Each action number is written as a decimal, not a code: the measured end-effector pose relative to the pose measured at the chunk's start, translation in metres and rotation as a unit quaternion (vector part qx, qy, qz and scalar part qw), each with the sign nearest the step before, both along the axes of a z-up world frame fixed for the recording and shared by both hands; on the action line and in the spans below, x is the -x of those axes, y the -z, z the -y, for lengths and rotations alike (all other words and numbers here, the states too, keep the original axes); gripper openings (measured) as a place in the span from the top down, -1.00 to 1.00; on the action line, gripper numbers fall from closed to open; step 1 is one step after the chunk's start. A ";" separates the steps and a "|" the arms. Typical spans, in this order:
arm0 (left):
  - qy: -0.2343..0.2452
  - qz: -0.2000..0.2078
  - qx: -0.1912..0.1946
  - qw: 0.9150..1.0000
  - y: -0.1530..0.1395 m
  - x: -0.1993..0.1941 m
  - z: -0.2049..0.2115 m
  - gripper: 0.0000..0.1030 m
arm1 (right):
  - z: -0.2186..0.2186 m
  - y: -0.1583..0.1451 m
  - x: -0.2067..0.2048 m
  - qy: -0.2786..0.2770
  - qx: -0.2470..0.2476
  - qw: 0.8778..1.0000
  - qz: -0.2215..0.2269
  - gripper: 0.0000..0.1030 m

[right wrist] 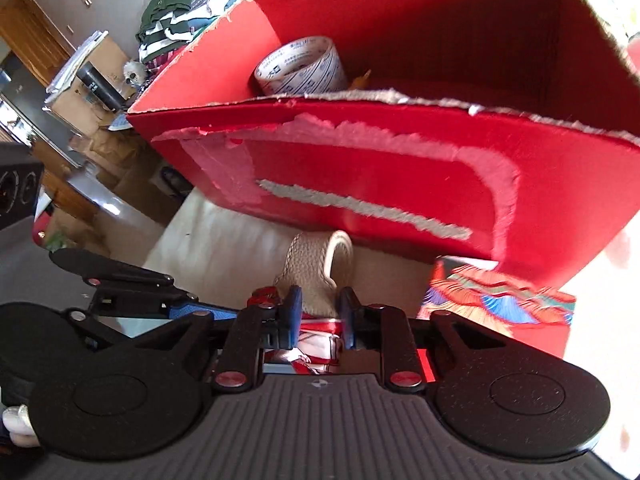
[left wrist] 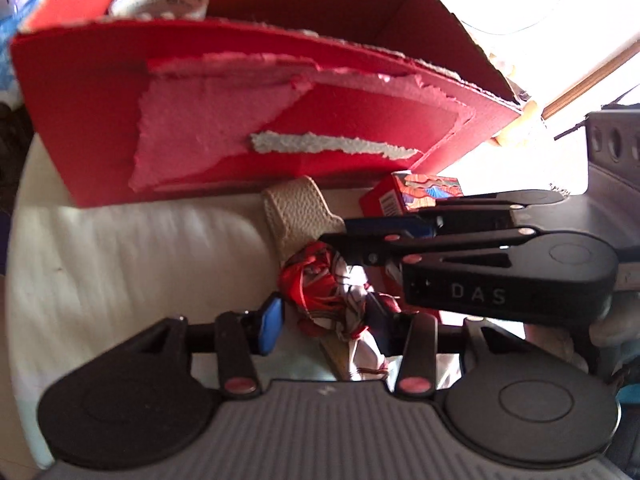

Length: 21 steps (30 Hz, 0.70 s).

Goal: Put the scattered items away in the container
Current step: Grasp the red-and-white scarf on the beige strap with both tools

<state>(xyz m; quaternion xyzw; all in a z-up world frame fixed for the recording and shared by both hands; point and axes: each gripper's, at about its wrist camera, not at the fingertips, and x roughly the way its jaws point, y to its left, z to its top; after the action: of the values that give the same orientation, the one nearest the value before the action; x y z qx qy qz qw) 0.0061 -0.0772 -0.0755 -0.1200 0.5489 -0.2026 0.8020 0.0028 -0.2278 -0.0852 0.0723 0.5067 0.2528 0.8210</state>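
A torn red cardboard box [left wrist: 280, 92] [right wrist: 360, 168] stands on a cream surface with a tape roll [left wrist: 160, 0] [right wrist: 300, 66] inside. In front of it lie a beige leather strap loop [left wrist: 296, 208] [right wrist: 316, 264] and a crumpled red-and-white scarf [left wrist: 320, 284] [right wrist: 316, 340]. My left gripper [left wrist: 326, 322] has its blue pads against both sides of the scarf. My right gripper [right wrist: 320, 314] [left wrist: 334, 232] comes in from the right, its pads close together on the strap's lower end, just above the scarf. A small red patterned box [left wrist: 420, 192] [right wrist: 500, 300] lies to the right.
The cream padded surface [left wrist: 120, 260] spreads left of the items. In the right wrist view, beyond its left edge, are cardboard cartons [right wrist: 80, 100], a pile of folded clothes [right wrist: 184, 12] and a grey floor. A gloved hand [right wrist: 16, 420] shows at the lower left.
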 end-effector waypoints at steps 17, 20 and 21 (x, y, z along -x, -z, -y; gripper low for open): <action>-0.020 -0.011 -0.040 0.999 0.010 0.003 -0.027 0.12 | -0.025 -0.006 0.001 -0.051 -0.036 0.998 0.005 0.41; -0.020 -0.009 -0.036 0.999 0.008 0.006 -0.032 0.14 | -0.023 -0.013 0.003 -0.043 -0.040 0.998 0.026 0.41; -0.019 -0.007 -0.033 0.999 0.006 0.006 -0.033 0.15 | -0.021 -0.015 0.003 -0.035 -0.039 0.998 0.031 0.40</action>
<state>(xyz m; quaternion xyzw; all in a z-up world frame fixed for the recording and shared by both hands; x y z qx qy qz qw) -0.0004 -0.0446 -0.0816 -0.1050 0.5586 -0.1682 0.8054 -0.0006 -0.2073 -0.0704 0.0782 0.4735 0.3032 0.8233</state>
